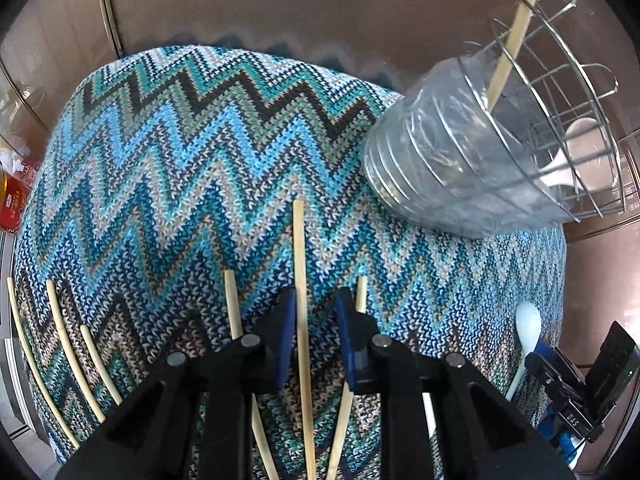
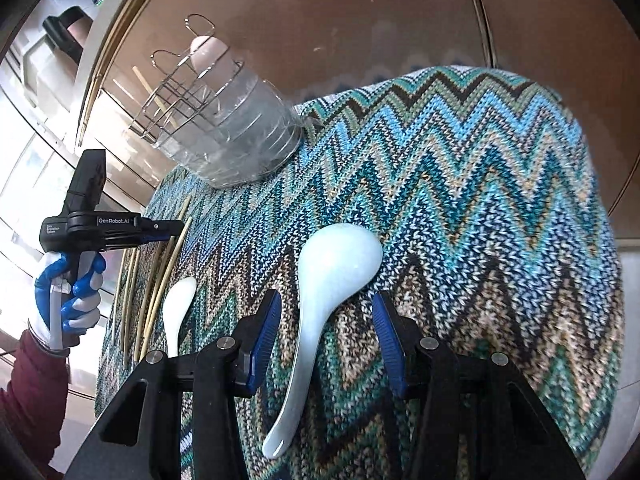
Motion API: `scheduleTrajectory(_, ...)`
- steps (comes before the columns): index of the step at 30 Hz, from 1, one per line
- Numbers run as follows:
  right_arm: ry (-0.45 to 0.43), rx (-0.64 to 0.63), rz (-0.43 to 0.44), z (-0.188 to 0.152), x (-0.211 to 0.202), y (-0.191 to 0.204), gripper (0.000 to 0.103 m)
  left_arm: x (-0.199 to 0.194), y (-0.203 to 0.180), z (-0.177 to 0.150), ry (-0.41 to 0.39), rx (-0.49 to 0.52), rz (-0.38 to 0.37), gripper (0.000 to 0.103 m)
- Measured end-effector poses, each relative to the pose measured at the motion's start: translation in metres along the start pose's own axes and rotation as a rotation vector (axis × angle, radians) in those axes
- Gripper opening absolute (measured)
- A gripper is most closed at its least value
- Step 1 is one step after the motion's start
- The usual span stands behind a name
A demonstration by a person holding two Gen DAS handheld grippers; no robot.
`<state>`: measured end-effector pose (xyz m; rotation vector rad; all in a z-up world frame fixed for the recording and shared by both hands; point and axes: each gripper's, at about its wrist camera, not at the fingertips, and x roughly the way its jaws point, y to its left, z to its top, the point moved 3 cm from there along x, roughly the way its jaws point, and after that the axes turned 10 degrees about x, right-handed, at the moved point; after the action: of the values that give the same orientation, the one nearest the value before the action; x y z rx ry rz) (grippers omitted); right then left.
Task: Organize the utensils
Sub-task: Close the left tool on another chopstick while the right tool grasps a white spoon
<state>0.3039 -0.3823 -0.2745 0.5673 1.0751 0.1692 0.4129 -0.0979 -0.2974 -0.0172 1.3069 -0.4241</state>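
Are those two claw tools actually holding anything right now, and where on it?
Neither grips yet. The left gripper straddles a chopstick along its length; the right gripper straddles the pale spoon at its neck, jaws clear.

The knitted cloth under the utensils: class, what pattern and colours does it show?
The cloth has a zigzag chevron pattern in blues, teal, beige and black, clearest in the right wrist view.

Middle of the cloth [image 1: 192, 168] is wide open, easy to pass through. Far corner's blocked by the plastic tub [image 1: 448, 160] and wire rack [image 1: 572, 120]; chopsticks [image 1: 64, 336] crowd the left edge.
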Motion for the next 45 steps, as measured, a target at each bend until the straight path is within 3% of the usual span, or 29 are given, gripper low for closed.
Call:
scheduleTrajectory(3,0.002,0.006,0.013,0.003,0.004,0.001,0.048,0.002,-0.002,0.006,0.006,0.003,0.009,0.018)
scheduleTrajectory(8,-0.002,0.004,0.022,0.008,0.003,0.002,0.048,0.006,0.0,0.014,-0.001,-0.008,0.037,0.005)
scheduleTrajectory(14,-0.017,-0.015,0.033,0.012,-0.007,0.012,0.048,0.003,0.01,0.015,-0.007,-0.028,0.007,0.005)
scheduleTrajectory(25,-0.02,-0.131,0.091,0.013,-0.004,0.08,0.048,-0.004,0.037,-0.012,-0.019,-0.048,-0.035,0.005)
scheduleTrajectory(30,-0.036,-0.136,0.022,0.025,-0.002,0.069,0.047,-0.003,0.048,-0.014,-0.024,-0.048,-0.043,0.005)
scheduleTrajectory(37,0.041,-0.169,-0.046,0.032,0.028,0.055,0.037,0.0,0.052,-0.009,-0.028,-0.043,-0.037,0.004)
scheduleTrajectory(45,0.168,-0.304,-0.031,0.041,0.053,0.067,0.032,0.006,0.033,0.001,-0.029,-0.034,-0.028,0.005)
